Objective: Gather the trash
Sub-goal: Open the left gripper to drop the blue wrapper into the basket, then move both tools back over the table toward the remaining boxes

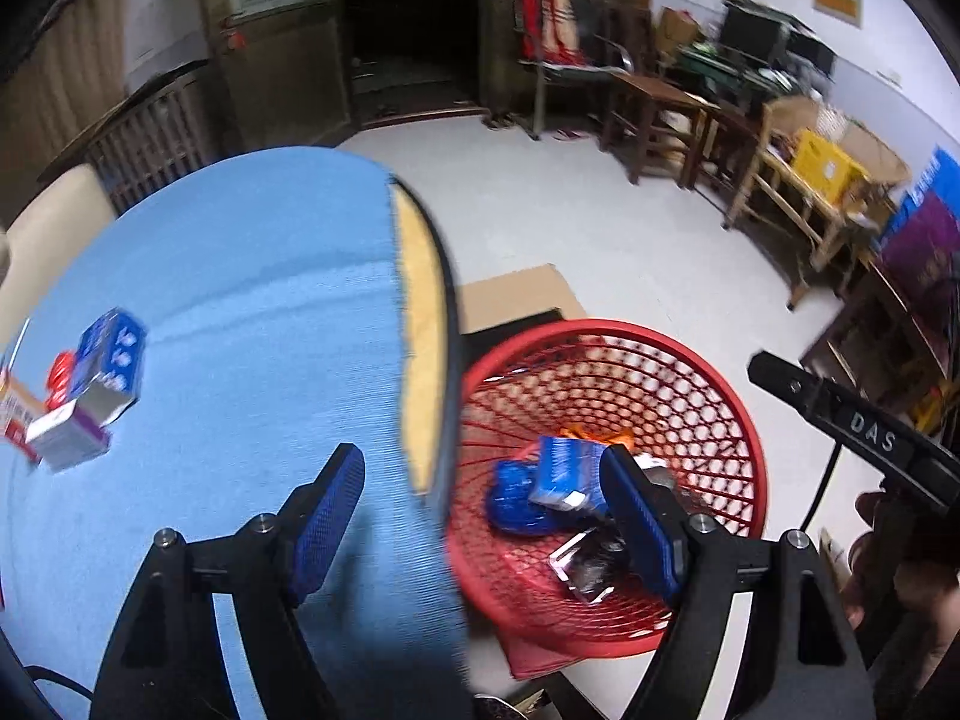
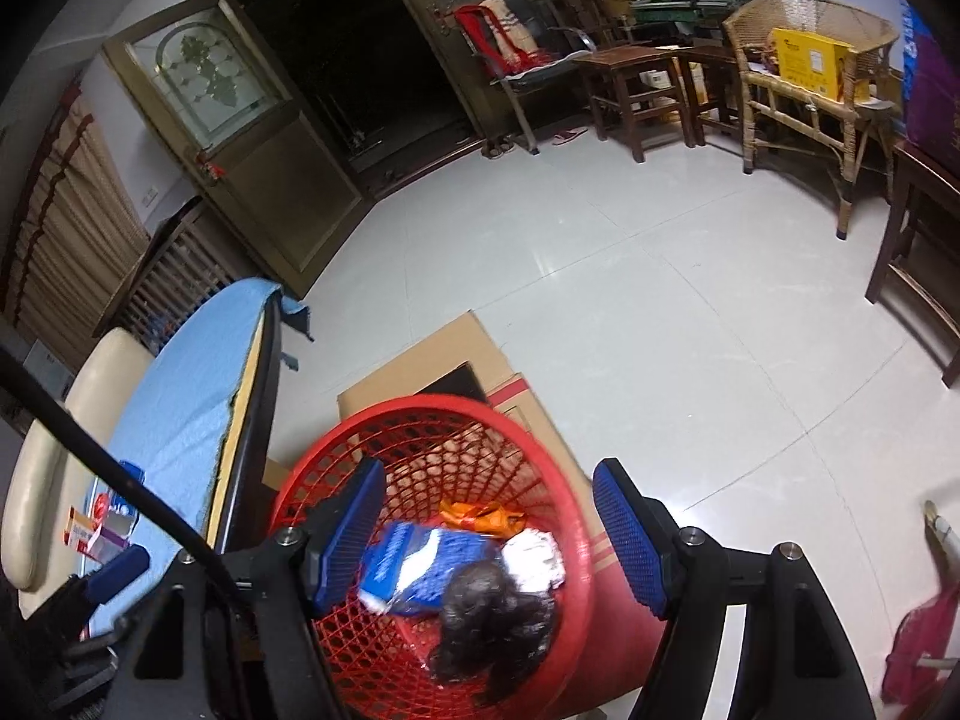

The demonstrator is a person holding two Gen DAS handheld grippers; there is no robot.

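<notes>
Trash already lay in the red basket (image 1: pixel 606 480) on the floor beside the tabletop (image 1: pixel 228 300): a blue packet (image 1: pixel 564 471), a crumpled blue wrapper (image 1: pixel 516 498), an orange scrap (image 1: pixel 600 435), a foil piece (image 1: pixel 585 564) and, in the right wrist view, a dark bag (image 2: pixel 492 624).

My left claw (image 1: pixel 486 516) hung over the tabletop's edge, one finger above the blue cloth and the other above the basket. Jaws stood wide with nothing between the pads. My right claw (image 2: pixel 486 534) hung over the basket (image 2: pixel 420 420), also spread apart and empty. Judgement: a drop into the basket was just done; both claws were free for the next pick.

Remaining trash sat in a cluster on the far left of the tabletop: a blue carton (image 1: pixel 111 360), a white and purple box (image 1: pixel 69 435) touching it, a red round thing (image 1: pixel 60 375) behind, and a red and white box (image 1: pixel 18 420) at the frame edge. The view was blurred, so labels could not be read.

Next move, as I judged it: swing the left claw back across the blue cloth to that cluster, point down over one item, and close on it alone. The boxes touched, so a clean approach from the open side would be needed to avoid pushing neighbours toward the edge.
</notes>
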